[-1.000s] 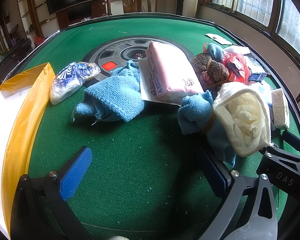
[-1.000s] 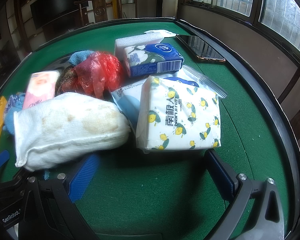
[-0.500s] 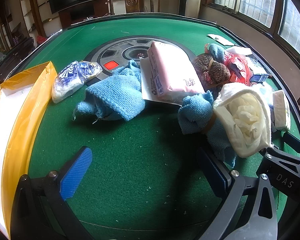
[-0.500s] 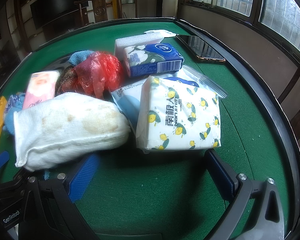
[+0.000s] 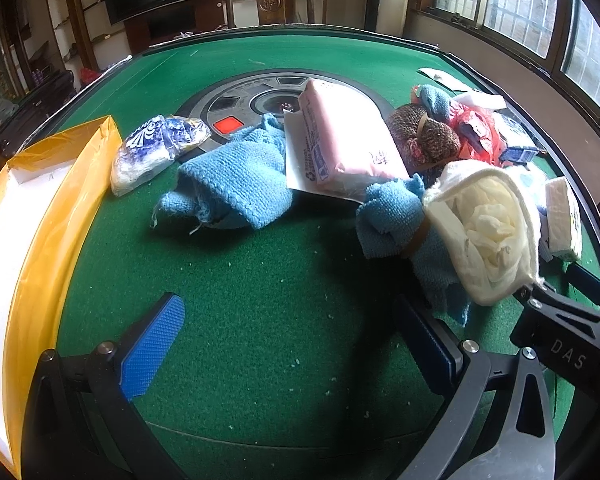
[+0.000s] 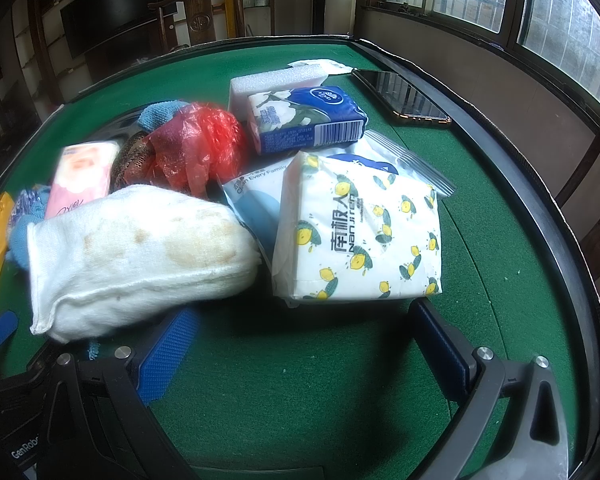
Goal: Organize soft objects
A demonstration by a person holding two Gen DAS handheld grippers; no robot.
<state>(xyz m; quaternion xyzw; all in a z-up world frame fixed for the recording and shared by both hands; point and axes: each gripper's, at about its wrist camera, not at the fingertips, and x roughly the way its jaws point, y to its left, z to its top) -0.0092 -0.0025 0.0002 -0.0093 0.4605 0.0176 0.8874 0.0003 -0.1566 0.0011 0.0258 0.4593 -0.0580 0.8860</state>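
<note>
You're at the approach step, nothing picked yet. Left tool (image 5: 296,344) is spread wide w/ nothing between the pads, over bare green desk (image 5: 260,300); right tool (image 6: 304,344) is spread too, empty. Soft stuff sits in a pile: blue knit cloth (image 5: 236,176) at 12 o'clock from left tool, white stuffed sock (image 6: 136,248) at 10 from right tool, lemon tissue pack (image 6: 360,232) at 12. Yellow box (image 5: 48,216) waits at 9. Next, I'd say: push fwd, straddle one item, pinch gently.
</note>
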